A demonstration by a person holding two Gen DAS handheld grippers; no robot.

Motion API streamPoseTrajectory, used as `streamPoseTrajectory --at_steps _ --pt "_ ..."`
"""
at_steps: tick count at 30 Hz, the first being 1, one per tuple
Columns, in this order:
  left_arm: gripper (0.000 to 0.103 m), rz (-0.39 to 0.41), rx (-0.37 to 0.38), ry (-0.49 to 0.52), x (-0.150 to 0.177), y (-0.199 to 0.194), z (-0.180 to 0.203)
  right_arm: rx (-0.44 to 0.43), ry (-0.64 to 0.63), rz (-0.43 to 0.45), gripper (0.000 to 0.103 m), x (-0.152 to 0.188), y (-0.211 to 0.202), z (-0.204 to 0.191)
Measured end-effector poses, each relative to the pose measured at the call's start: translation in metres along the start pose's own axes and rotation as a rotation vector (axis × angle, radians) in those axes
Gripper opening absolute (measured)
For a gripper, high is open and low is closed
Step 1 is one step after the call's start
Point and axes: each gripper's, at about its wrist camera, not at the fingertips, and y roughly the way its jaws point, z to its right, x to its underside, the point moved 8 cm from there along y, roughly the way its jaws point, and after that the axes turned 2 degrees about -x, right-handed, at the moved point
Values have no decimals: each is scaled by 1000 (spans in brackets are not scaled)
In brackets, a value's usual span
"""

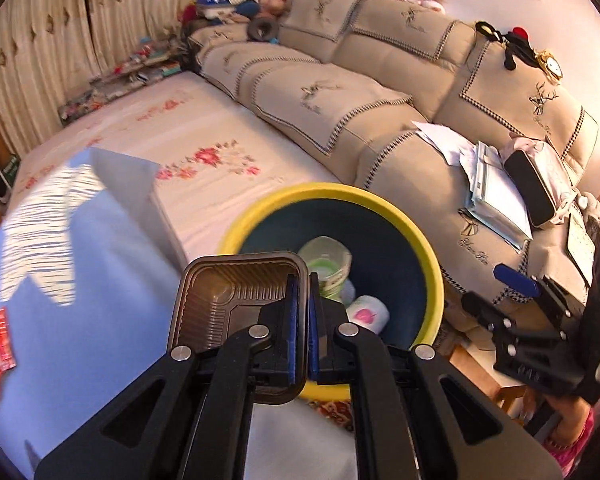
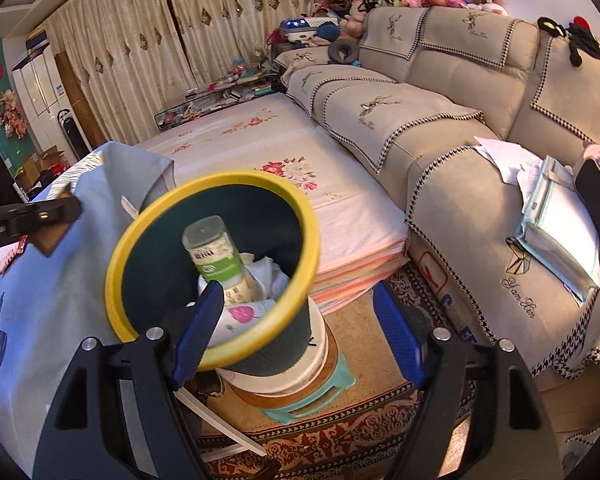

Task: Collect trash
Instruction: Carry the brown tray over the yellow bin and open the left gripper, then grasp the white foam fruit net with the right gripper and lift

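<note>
Over bin (image 1: 428, 248) — left gripper (image 1: 302, 292) jaws clamp tray (image 1: 216, 300) | right gripper (image 2: 300, 312) jaws wide — stool (image 2: 332, 384) visible

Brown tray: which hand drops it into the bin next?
Left. Its tool already pinches the brown tray at the bin rim; the right tool is open and empty.

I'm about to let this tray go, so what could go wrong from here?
1. The left gripper pinches the brown plastic tray by one edge; most of it hangs short of the yellow-rimmed bin, so it may drop outside.
2. The bottle and paper cup already inside could keep the wide tray from settling.
3. The bin sits on stacked stools; a nudge could topple it.
</note>
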Motion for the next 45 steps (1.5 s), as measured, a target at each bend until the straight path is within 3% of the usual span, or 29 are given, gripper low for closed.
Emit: streamPoseTrajectory --at_steps 8,10,14,17,20,25,31,40,45 --pt "8 -82 12 12 -3 61 25 -9 32 -3 73 2 2 17" --pt "15 -86 10 20 -4 68 30 -13 33 -5 73 2 3 17" --pt "43 -74 -6 18 -3 63 28 -22 32 -7 73 4 3 13" --pt "48 -34 7 1 -1 40 21 -28 26 -4 73 4 0 8" --pt "68 53 -8 -24 3 2 5 -36 9 -1 73 3 -3 -2" --pt "79 249 -139 -85 22 -78 -45 -46 -34 6 74 -3 -7 -23" --pt "89 398 -417 -214 83 -172 -152 -71 -116 10 74 -11 -9 -68" --pt "91 478 -758 -466 188 -265 -314 -165 -284 24 74 -35 -13 -179" --pt "92 518 -833 -609 246 -296 -375 -290 -385 30 74 -51 -11 -271"
